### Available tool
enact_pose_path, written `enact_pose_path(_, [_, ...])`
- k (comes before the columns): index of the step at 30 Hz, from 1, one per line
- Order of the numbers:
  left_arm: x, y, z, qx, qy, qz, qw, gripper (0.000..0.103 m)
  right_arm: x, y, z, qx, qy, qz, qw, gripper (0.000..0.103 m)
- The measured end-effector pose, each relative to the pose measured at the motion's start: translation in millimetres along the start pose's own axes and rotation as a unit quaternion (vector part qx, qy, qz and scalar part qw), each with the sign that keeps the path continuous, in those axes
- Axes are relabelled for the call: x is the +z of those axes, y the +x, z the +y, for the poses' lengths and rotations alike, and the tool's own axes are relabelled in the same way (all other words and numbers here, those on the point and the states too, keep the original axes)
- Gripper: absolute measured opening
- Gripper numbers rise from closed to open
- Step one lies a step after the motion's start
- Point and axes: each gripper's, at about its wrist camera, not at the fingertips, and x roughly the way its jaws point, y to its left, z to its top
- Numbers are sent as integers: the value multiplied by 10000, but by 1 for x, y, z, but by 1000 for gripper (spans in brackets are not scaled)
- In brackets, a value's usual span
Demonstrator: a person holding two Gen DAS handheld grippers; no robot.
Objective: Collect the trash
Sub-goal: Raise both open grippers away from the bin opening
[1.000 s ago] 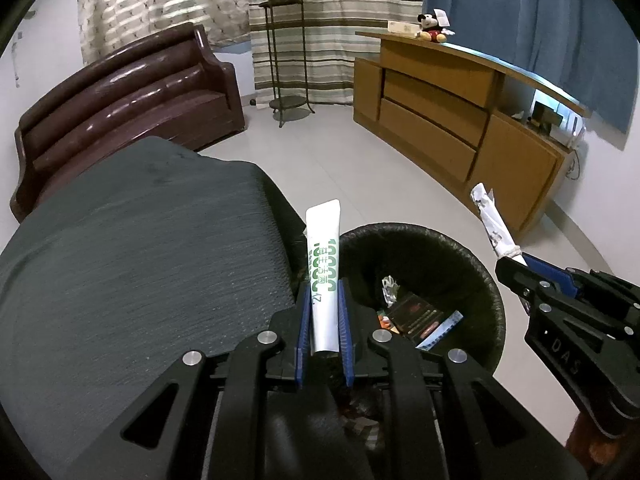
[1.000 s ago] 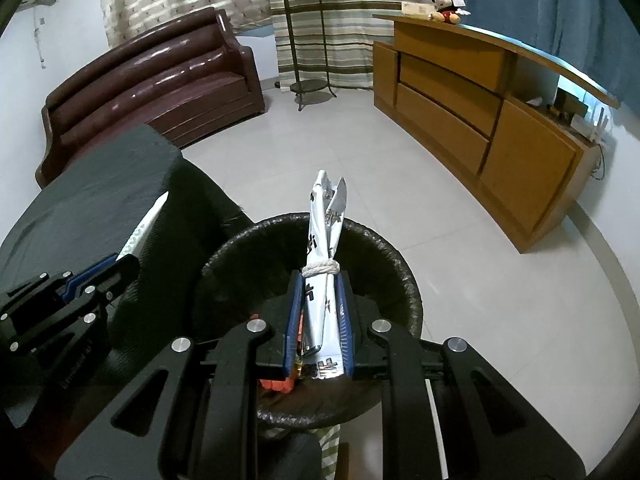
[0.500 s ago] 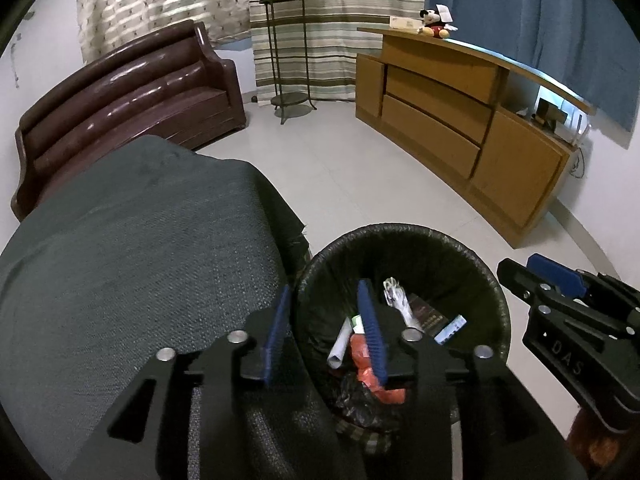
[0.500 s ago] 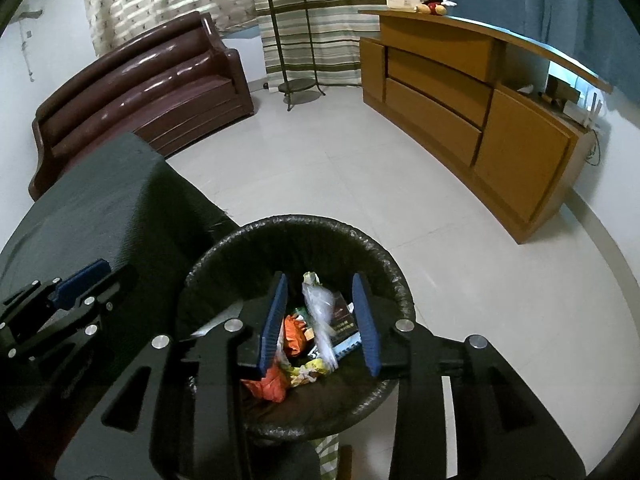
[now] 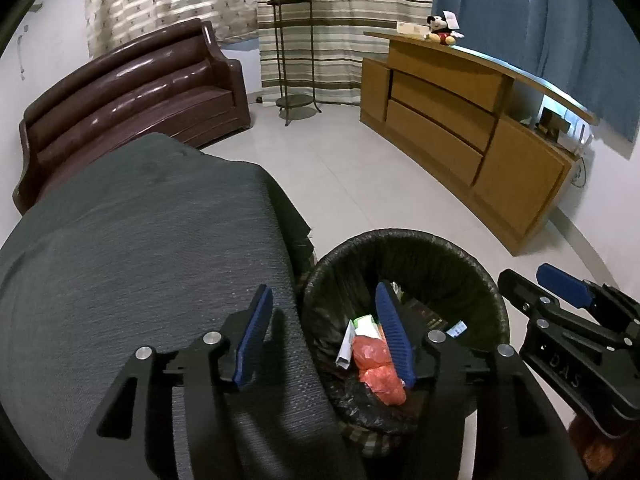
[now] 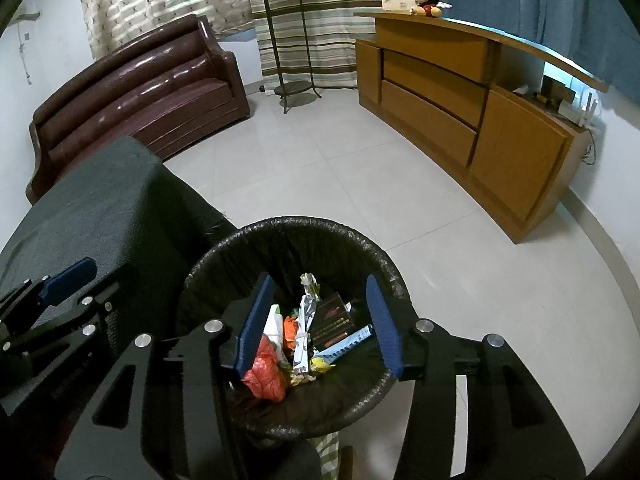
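Observation:
A round bin with a black liner (image 5: 436,248) (image 6: 288,226) stands on the floor beside the grey-covered table. It holds several pieces of trash: a white and green tube (image 5: 362,326), an orange wrapper (image 6: 266,376), a twisted silver wrapper (image 6: 306,328) and a dark box (image 6: 332,322). My left gripper (image 5: 324,320) is open and empty over the bin's left rim and the table edge. My right gripper (image 6: 316,312) is open and empty above the bin. Each gripper shows in the other's view: the right gripper (image 5: 560,292), the left gripper (image 6: 64,280).
A table under dark grey cloth (image 5: 140,248) (image 6: 100,204) fills the left. A brown leather sofa (image 5: 132,92) stands behind it. A wooden sideboard (image 5: 472,120) runs along the right wall. A metal plant stand (image 5: 294,52) is at the back. The floor is pale tile (image 6: 340,160).
Both grippers opened. The tube dropped from the left gripper and the twisted wrapper from the right gripper, and both now lie in the bin. The jaws have spread wider since.

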Motion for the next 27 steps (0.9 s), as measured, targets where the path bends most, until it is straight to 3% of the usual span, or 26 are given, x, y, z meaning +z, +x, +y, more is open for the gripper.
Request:
enact_pose_path(5, [-1,-5,6,24,-65,-55,10000,57,-2,-4,3,-14,-49,-27,10000,57])
enact_pose_path(13, [-2,-21,8,151,-94,-325,9993,72,-4,-18,8,-82,-72,-188,9998,69])
enact_pose_path(27, [-21,-63,22,315,-57,-645,9974,77,-17,-56,27,-114,-198,-473,9986,74])
